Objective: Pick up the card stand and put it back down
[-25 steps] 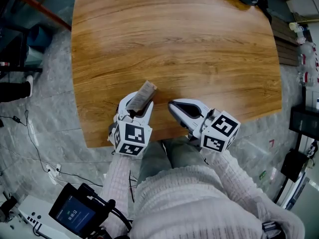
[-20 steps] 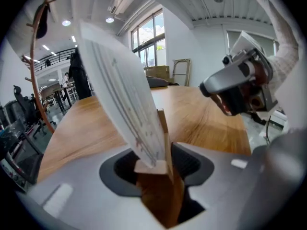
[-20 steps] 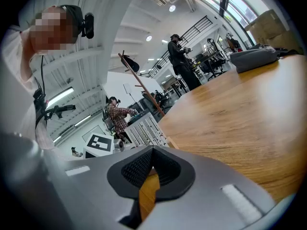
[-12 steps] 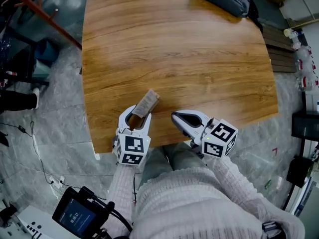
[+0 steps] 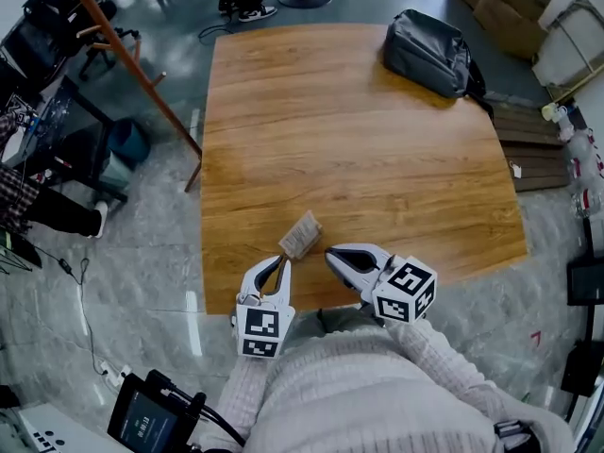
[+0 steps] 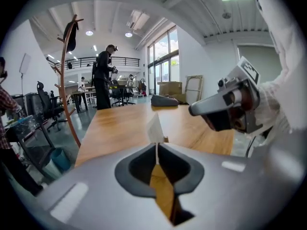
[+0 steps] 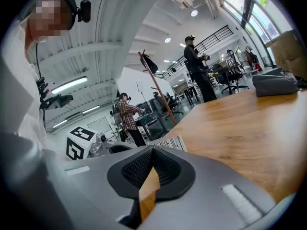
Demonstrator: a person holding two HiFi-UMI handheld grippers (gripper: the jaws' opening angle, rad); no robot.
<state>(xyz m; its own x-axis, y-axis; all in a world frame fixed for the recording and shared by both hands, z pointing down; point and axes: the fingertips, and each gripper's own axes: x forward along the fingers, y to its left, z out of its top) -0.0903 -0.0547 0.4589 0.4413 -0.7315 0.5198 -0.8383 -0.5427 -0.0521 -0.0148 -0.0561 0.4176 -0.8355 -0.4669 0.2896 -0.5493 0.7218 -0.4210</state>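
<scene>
The card stand point(image 5: 302, 235), a small card with a barcode-striped face, stands near the front edge of the wooden table point(image 5: 359, 130). My left gripper point(image 5: 281, 260) reaches it from the near side. Its jaws are closing and pinch the card's near edge. In the left gripper view the card point(image 6: 155, 127) rises edge-on from between the left gripper's point(image 6: 157, 145) tips. My right gripper point(image 5: 332, 252) rests shut just right of the card, with nothing in it. In the right gripper view the striped card point(image 7: 169, 143) shows just beyond the right gripper's point(image 7: 152, 149) tips.
A grey bag point(image 5: 429, 53) lies at the table's far right corner. A wooden coat rack point(image 5: 123, 55) stands left of the table, with office chairs and a person point(image 6: 103, 80) beyond. A screen device point(image 5: 146, 415) sits on the floor at lower left.
The left gripper's jaws, wide apart around the card before, have drawn together onto its near edge. The head view has pulled back and shows the whole table.
</scene>
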